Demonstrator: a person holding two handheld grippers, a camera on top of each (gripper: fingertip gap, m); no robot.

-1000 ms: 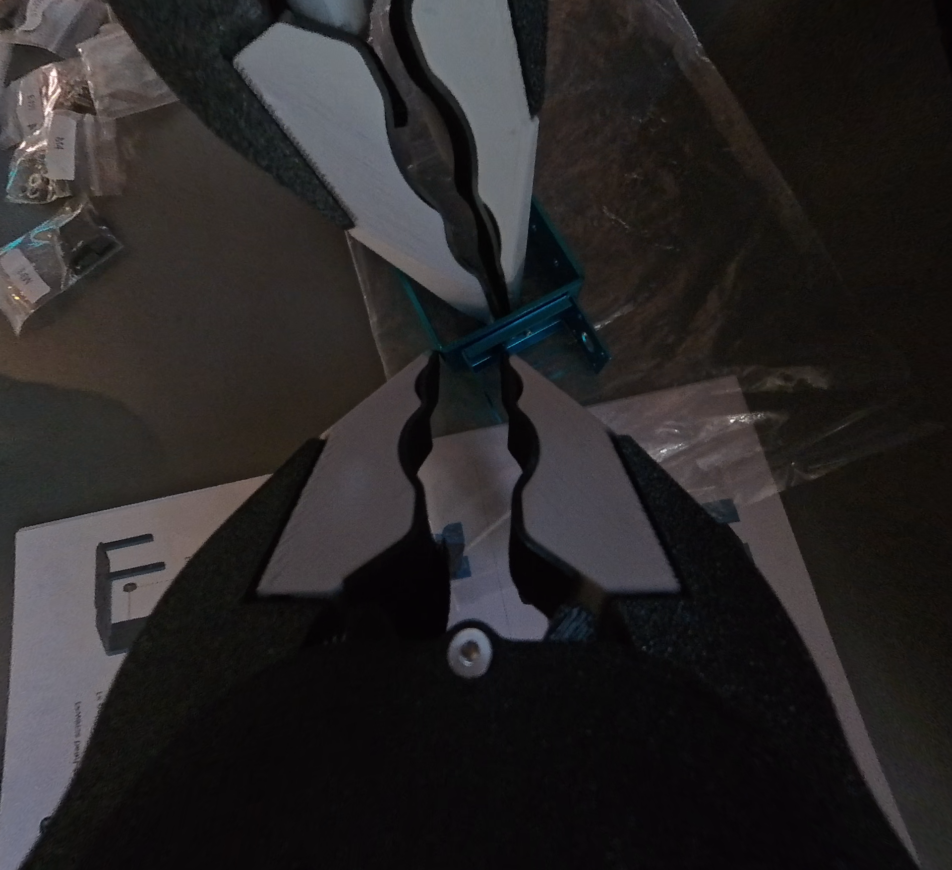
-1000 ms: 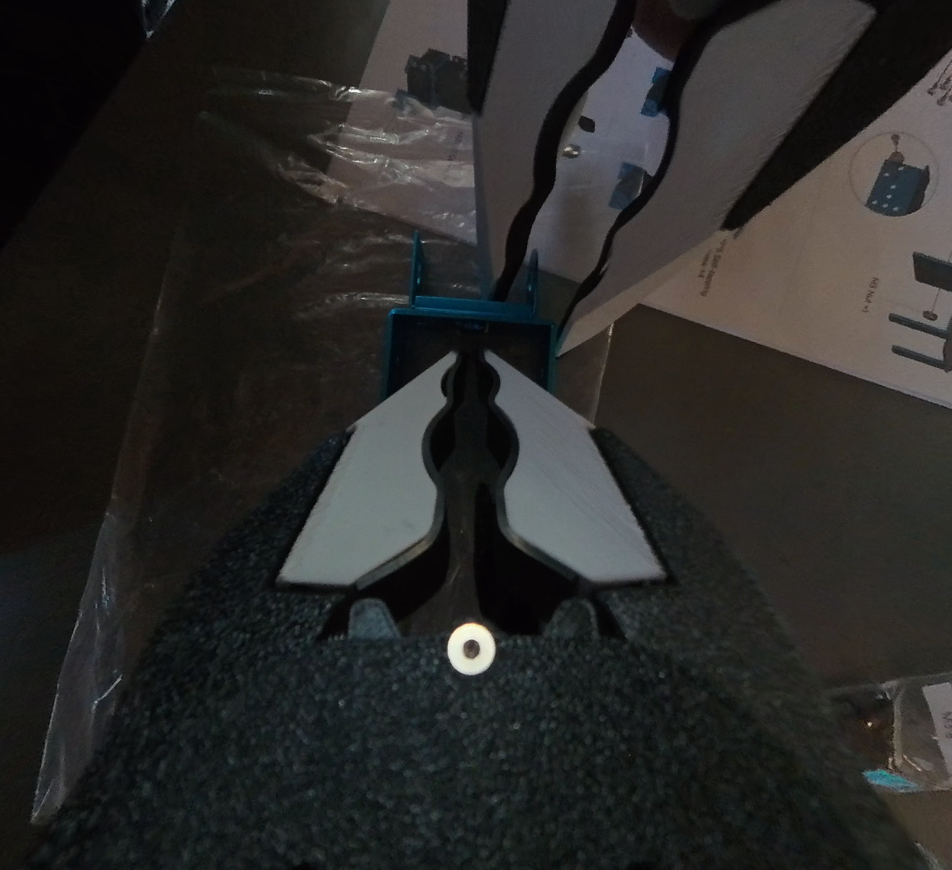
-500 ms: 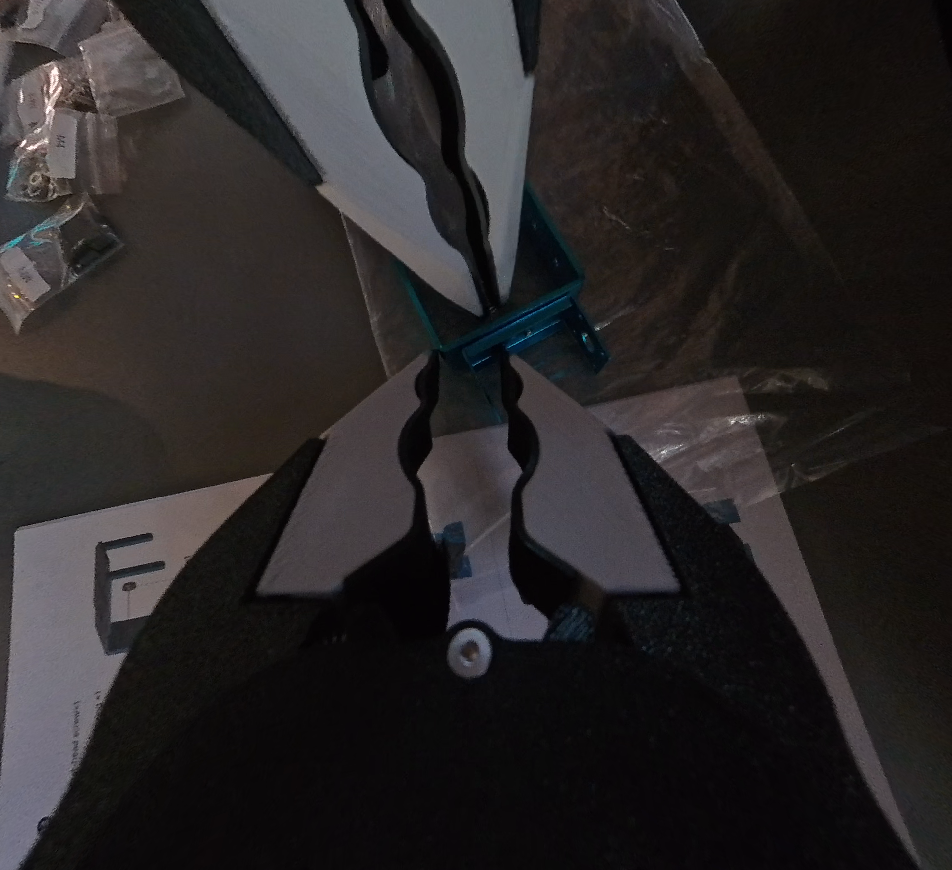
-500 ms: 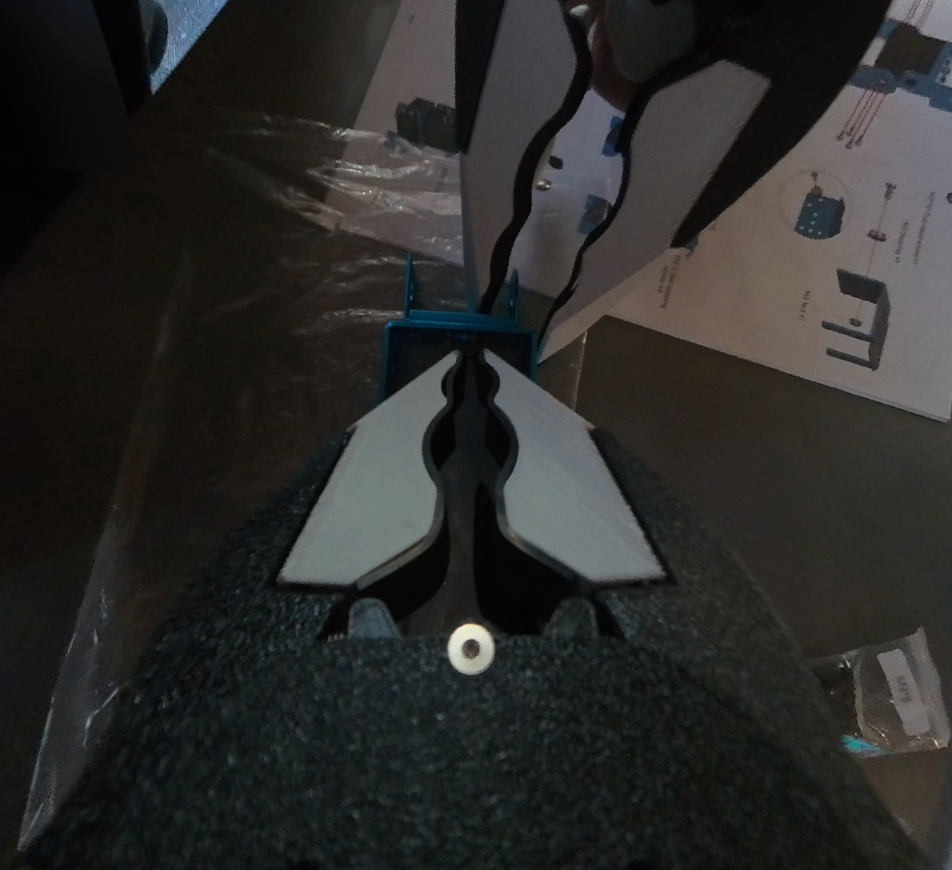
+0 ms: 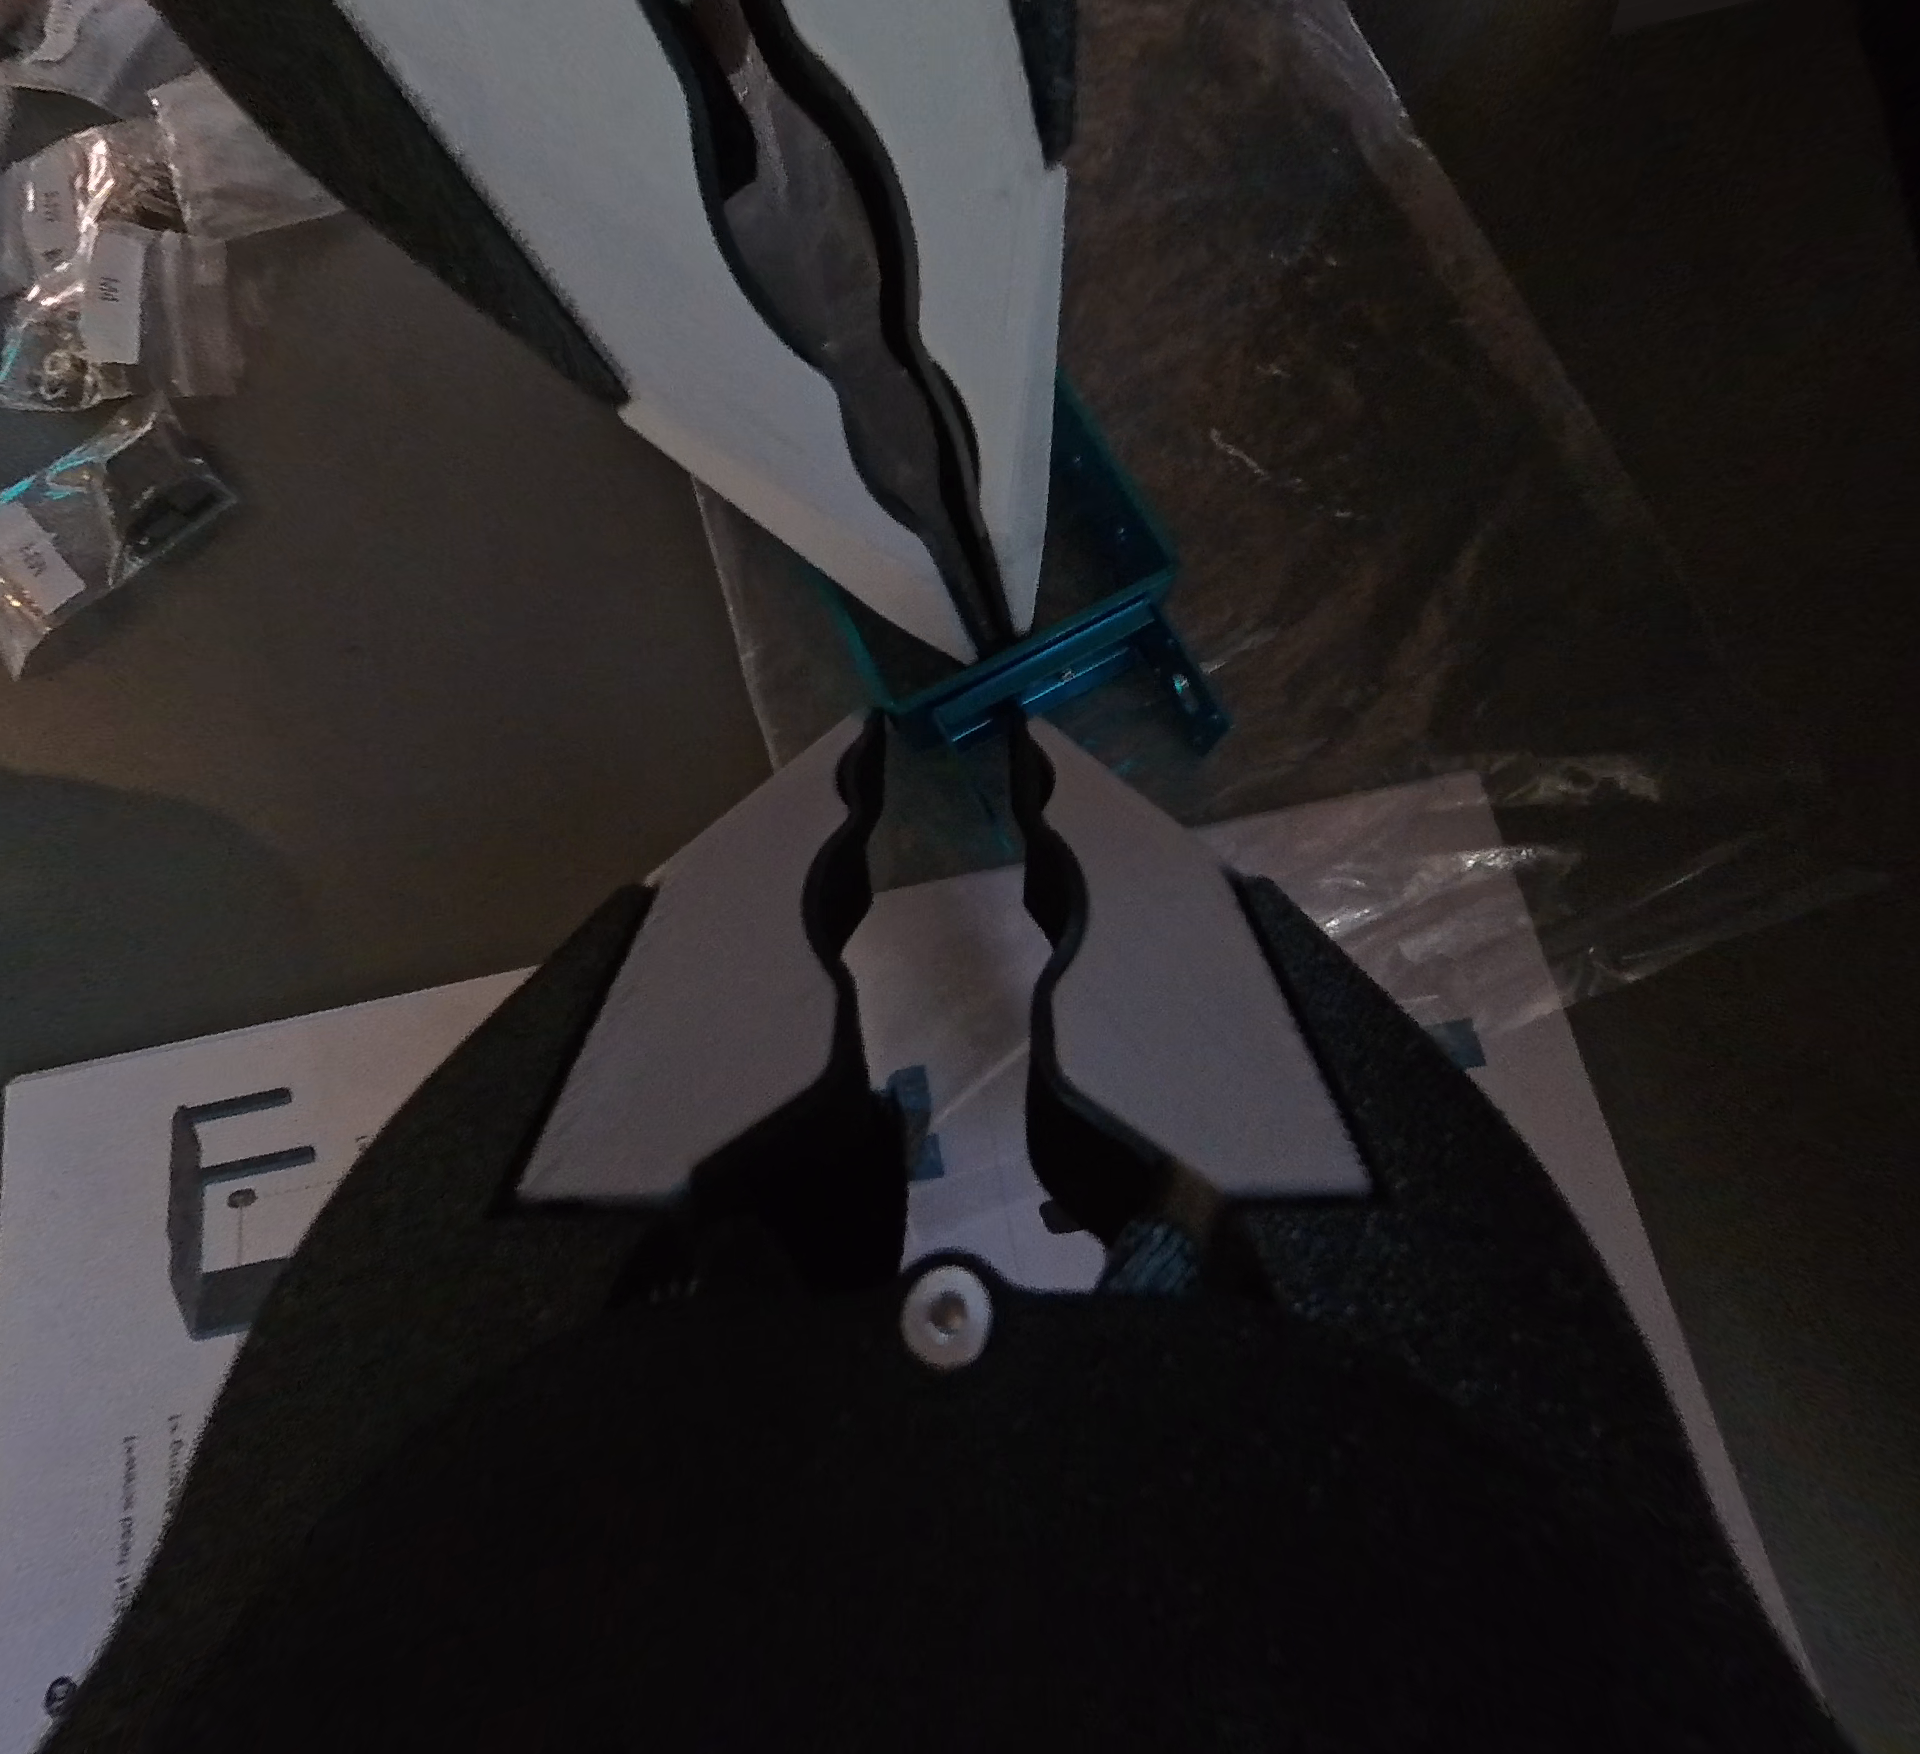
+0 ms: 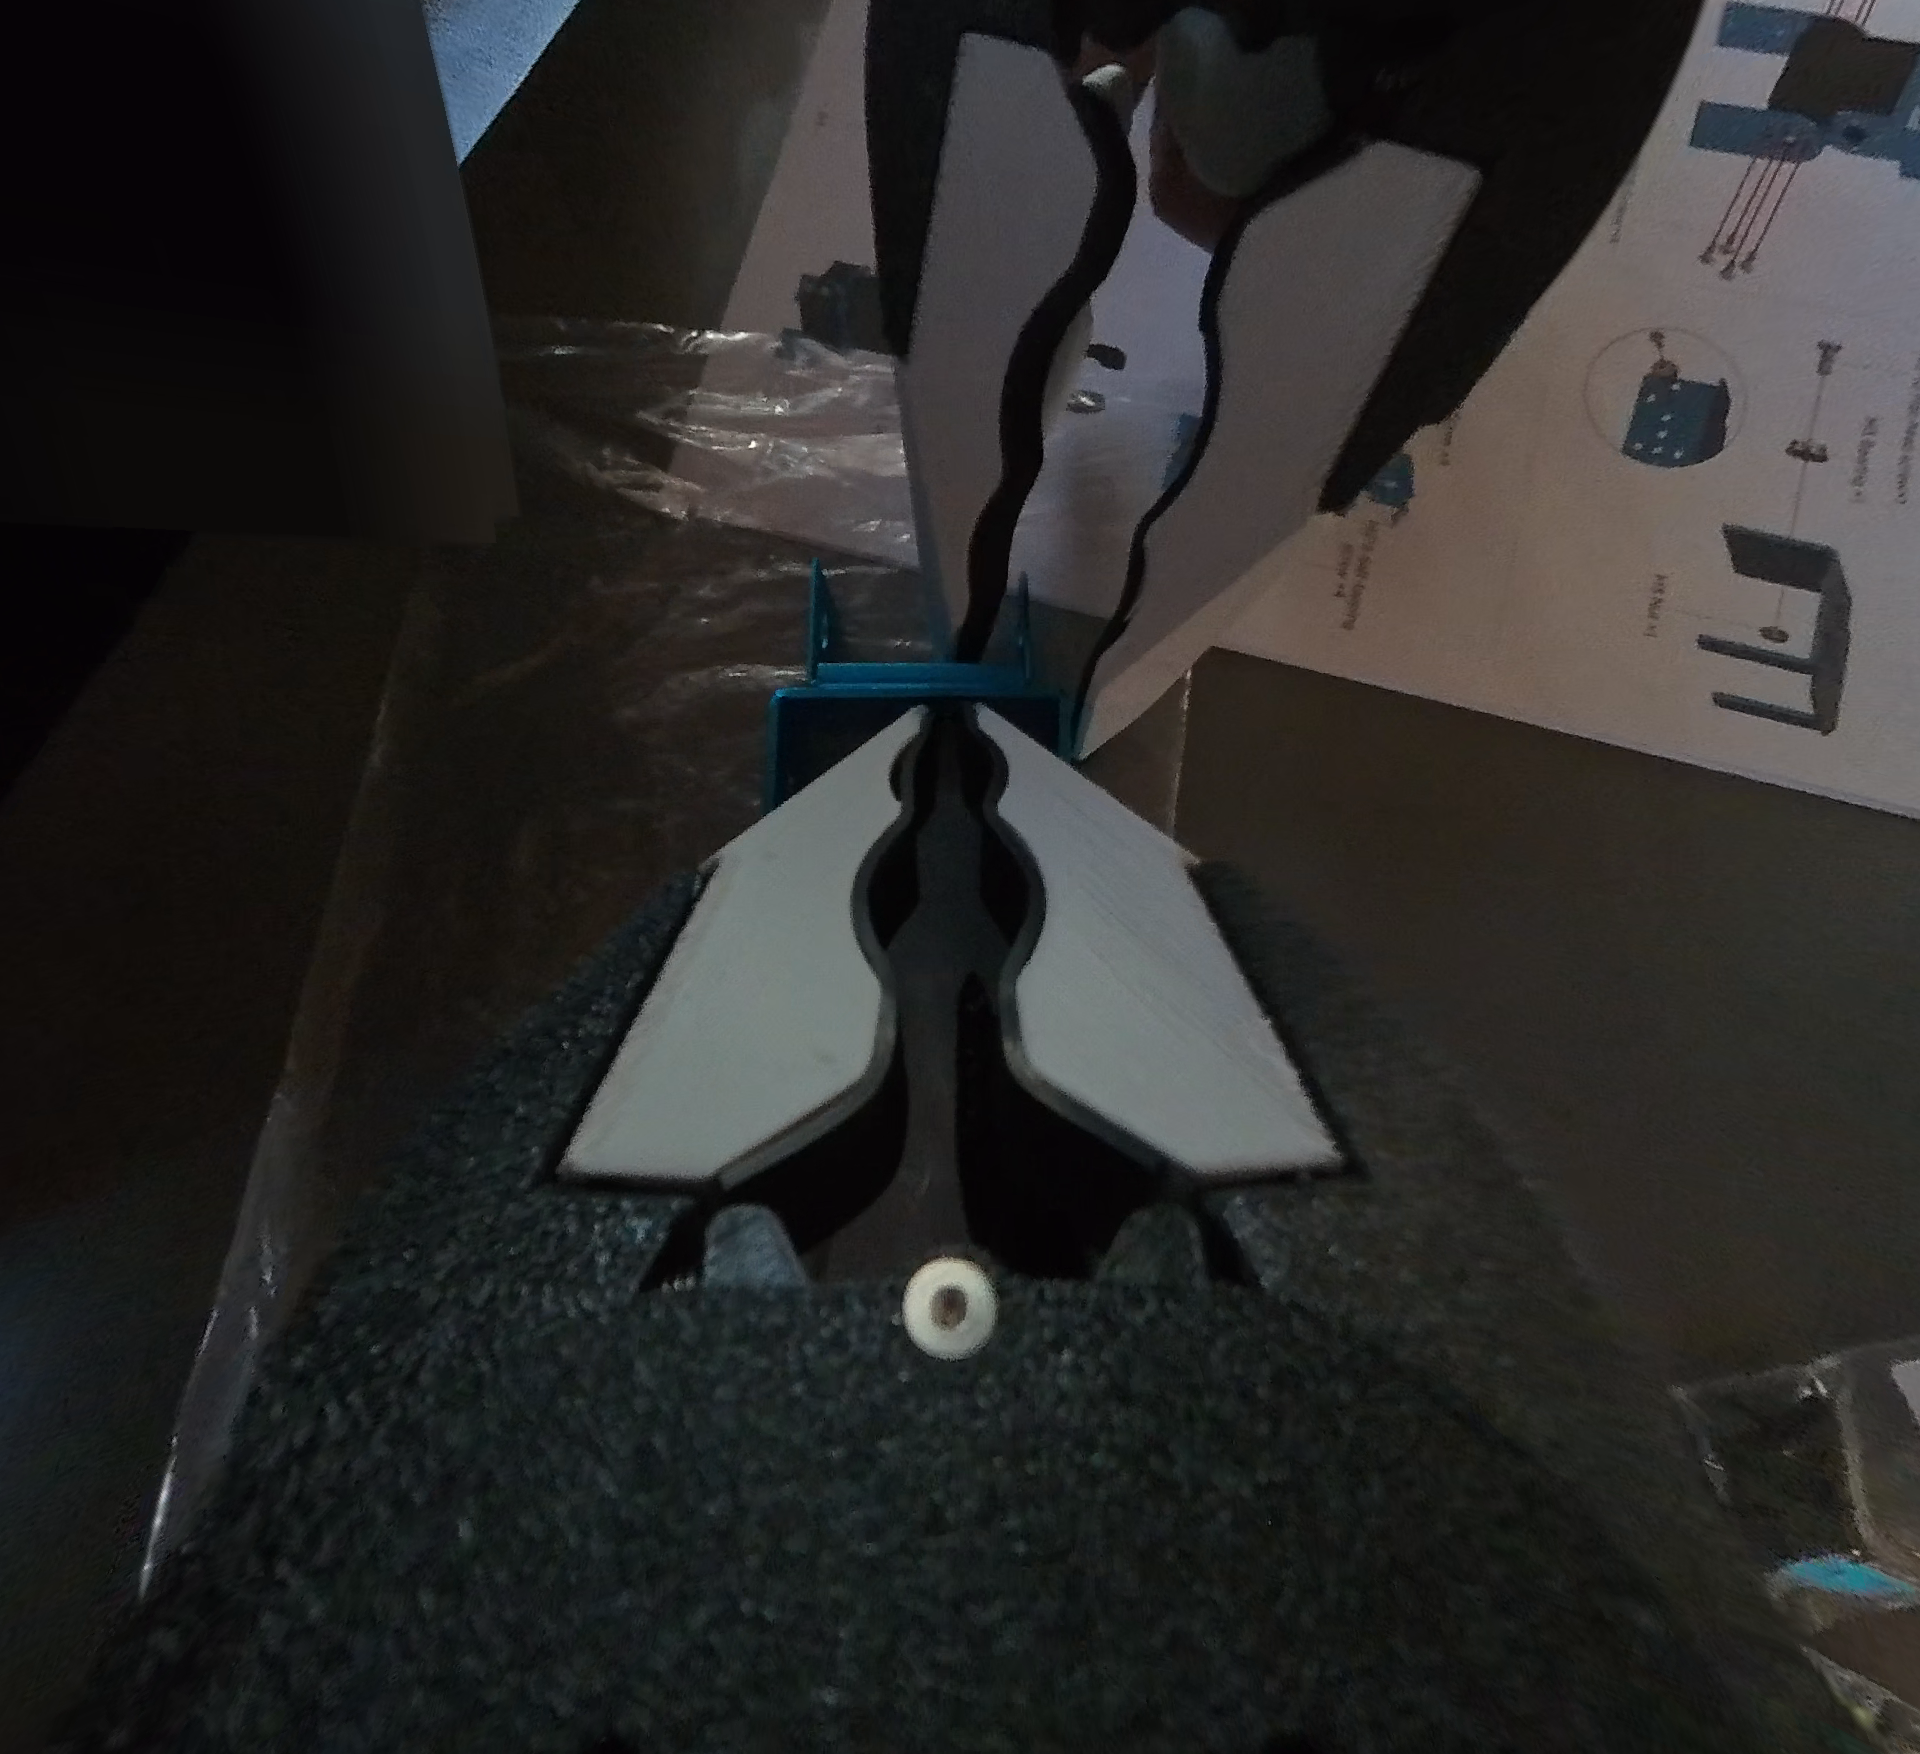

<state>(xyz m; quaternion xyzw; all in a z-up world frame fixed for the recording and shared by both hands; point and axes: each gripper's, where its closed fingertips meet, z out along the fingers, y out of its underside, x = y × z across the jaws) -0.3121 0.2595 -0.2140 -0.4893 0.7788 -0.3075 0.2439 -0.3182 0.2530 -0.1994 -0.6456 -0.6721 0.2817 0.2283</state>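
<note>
A small blue metal bracket [image 5: 1101, 655] sits over a clear plastic bag, with both grippers on it from opposite sides. My left gripper [image 5: 954, 733] has its jaws a narrow way apart, with a shadowed blue flange of the bracket between them. In the right wrist view it [image 6: 1029, 696] comes down from the top and straddles the bracket's right flange. My right gripper [image 6: 951, 712] is nearly closed on the near wall of the bracket [image 6: 894, 681]. In the left wrist view it [image 5: 982, 629] reaches in from the top.
A white printed sheet with diagrams [image 5: 208, 1289] lies under my left gripper and also shows in the right wrist view [image 6: 1558, 457]. The crumpled clear bag [image 5: 1351, 354] spreads over the dark table. Small bags of hardware [image 5: 94, 333] lie at the left; another bag [image 6: 1818, 1496] is at the lower right.
My right gripper has tilted and swung while staying on the bracket, so its view shows more of the sheet. The left gripper and the bracket have stayed put.
</note>
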